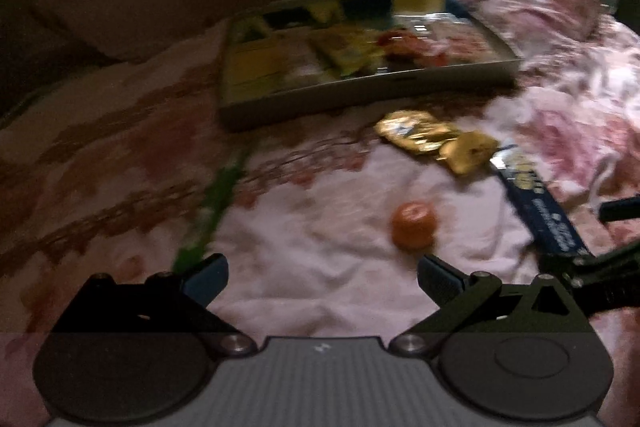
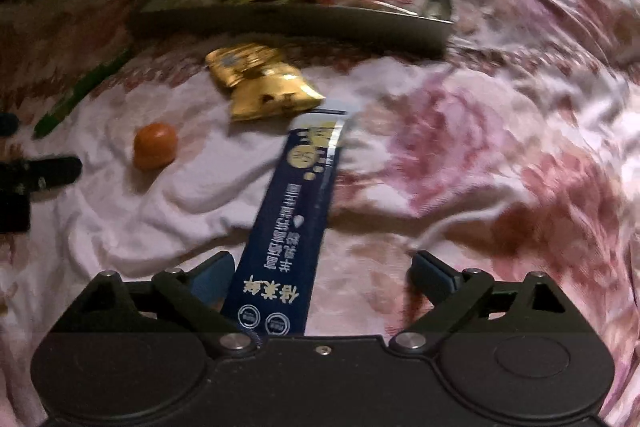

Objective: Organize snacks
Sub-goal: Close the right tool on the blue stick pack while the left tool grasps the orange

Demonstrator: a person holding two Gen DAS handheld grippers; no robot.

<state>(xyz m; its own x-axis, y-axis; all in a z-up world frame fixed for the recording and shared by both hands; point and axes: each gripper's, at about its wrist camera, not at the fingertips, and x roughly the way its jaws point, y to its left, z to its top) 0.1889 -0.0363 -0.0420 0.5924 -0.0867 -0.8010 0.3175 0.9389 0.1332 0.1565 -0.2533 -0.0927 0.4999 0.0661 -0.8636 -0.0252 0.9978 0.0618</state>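
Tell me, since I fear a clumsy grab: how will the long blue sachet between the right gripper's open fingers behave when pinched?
The blue sachet looks thin and flat, so probably light and floppy, sagging at its free end. Its glossy film may slip. The soft, wrinkled bedsheet beneath may give way under the right gripper.

The left tool (image 1: 322, 279), jaws wide apart, hangs over a pink floral bedsheet (image 1: 312, 291). Near it lies a small round orange candy (image 1: 414, 225); beyond, gold foil packets (image 1: 436, 141), a dark blue stick sachet (image 1: 540, 215), and a shallow grey tray (image 1: 360, 93) holding blurred snacks.
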